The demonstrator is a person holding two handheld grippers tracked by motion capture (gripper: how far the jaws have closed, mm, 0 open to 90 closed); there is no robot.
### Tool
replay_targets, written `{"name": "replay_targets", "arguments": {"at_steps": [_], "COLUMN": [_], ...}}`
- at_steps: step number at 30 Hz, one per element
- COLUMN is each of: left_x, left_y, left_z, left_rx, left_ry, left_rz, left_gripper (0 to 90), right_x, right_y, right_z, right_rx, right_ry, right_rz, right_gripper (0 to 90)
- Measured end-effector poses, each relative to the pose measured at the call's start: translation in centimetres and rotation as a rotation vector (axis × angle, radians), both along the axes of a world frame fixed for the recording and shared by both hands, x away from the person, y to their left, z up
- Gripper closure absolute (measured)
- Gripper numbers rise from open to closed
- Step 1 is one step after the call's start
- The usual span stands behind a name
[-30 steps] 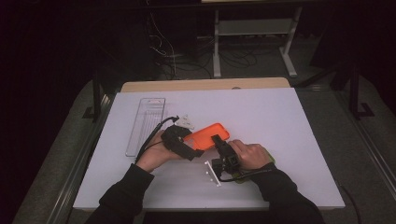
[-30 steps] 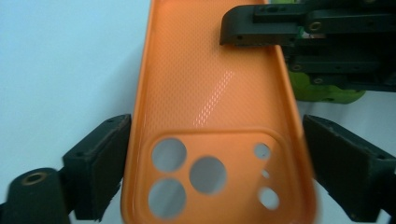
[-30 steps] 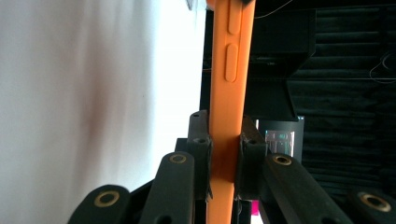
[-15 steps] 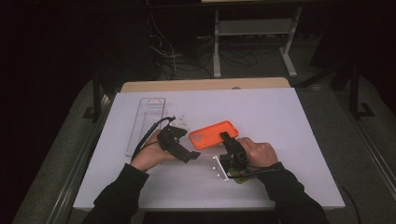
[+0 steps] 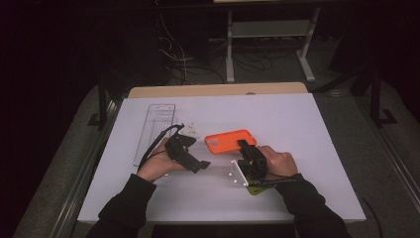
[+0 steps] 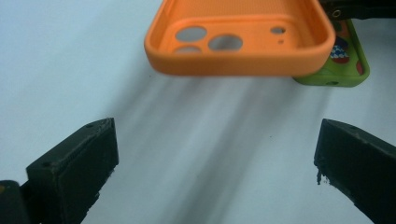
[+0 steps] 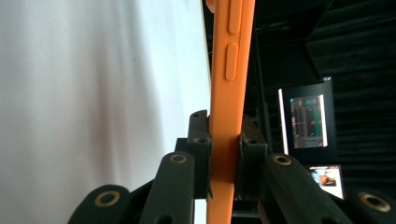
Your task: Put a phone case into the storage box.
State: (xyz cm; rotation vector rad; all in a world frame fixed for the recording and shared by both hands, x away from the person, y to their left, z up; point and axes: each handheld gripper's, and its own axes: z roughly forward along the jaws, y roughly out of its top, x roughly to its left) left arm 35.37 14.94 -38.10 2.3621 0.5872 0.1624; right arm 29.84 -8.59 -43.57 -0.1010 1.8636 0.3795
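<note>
High view: both forearms enter from the near edge of the white worktop (image 5: 297, 119). The right hand (image 5: 275, 161) holds the right gripper (image 5: 244, 145) pointing away from the person, clamped on the near short edge of the orange phone case (image 5: 229, 141); in the right gripper view both jaws press the case's side wall. The left hand (image 5: 157, 163) angles the left gripper (image 5: 203, 164) toward the case, released, jaws spread wide and apart from it. Left of the case lies a clear plastic tray (image 5: 153, 133). Just behind the case, in the left gripper view, lies a green phone case (image 6: 348, 65).
</note>
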Motion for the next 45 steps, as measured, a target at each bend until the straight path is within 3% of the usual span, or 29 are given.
{"name": "replay_targets", "arguments": {"at_steps": [9, 16, 19, 27, 33, 36, 41, 45], "left_x": [0.1, 0.0, 0.0, 0.1, 0.0, 0.1, 0.1, 0.1], "left_y": [0.1, -0.2, -0.2, -0.1, -0.2, -0.1, -0.1, -0.1], "left_z": [-0.1, -0.3, -0.4, -0.3, -0.4, -0.3, -0.3, -0.3], "left_rx": [0.013, -0.002, 0.003, 0.027, 0.002, 0.021, 0.018, 0.017], "left_ry": [0.010, 0.009, 0.006, 0.008, 0.010, 0.013, 0.012, 0.012], "left_rz": [0.011, 0.018, 0.013, -0.006, 0.012, 0.008, 0.014, 0.015], "left_gripper": [0.0, 0.0, 0.0, 0.0, 0.0, 0.0, 0.0, 0.0], "right_x": [0.5, 0.8, 1.0, 1.4, 2.0, 2.1, 2.4, 2.6], "right_y": [-0.3, -0.4, -0.7, -1.1, -1.7, -1.8, -2.0, -2.3], "right_z": [0.5, 0.9, 1.1, 1.7, 2.1, 2.3, 2.7, 2.8], "right_rx": [0.092, 0.195, 0.212, 0.380, 0.443, 0.482, 0.597, 0.655], "right_ry": [0.089, 0.181, 0.198, 0.325, 0.387, 0.428, 0.507, 0.557], "right_rz": [-0.038, -0.078, -0.080, -0.131, -0.139, -0.144, -0.163, -0.171], "right_gripper": [77.9, 77.9, 77.9, 77.9, 77.9, 78.0, 78.0, 78.0]}}
